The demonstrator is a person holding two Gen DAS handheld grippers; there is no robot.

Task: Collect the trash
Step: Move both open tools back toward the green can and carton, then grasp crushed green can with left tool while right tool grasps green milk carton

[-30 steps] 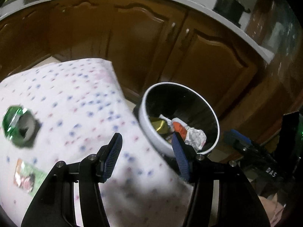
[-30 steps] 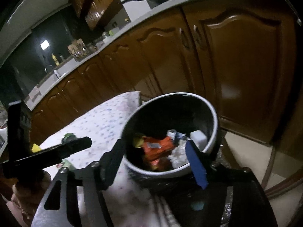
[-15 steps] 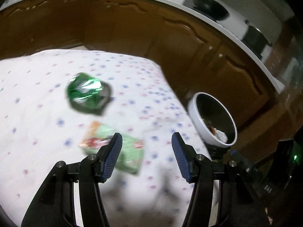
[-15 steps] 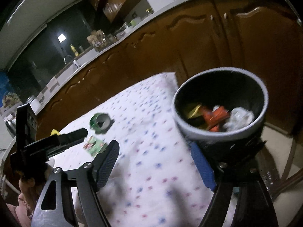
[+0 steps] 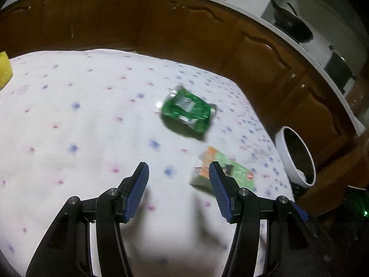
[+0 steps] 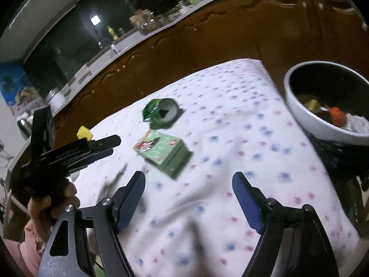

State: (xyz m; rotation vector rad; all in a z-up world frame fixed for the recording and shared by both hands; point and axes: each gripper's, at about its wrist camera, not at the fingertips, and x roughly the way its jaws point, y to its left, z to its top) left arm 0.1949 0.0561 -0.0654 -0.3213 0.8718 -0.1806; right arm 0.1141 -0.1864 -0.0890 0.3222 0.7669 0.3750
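Green trash, two pieces, lies on my dotted tablecloth [image 6: 230, 138]: one crushed can [image 6: 160, 113] far, one flat carton [image 6: 162, 153] nearer. One white bin [image 6: 306, 117] stands right. My left gripper [image 5: 178, 189] gapes empty; my right gripper [image 6: 189, 198] has just widened, empty.

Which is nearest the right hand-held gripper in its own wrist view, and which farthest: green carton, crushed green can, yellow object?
1. Green carton: just ahead of the right hand-held gripper.
2. Crushed green can: beyond the carton.
3. Yellow object: at the cloth's far left edge.
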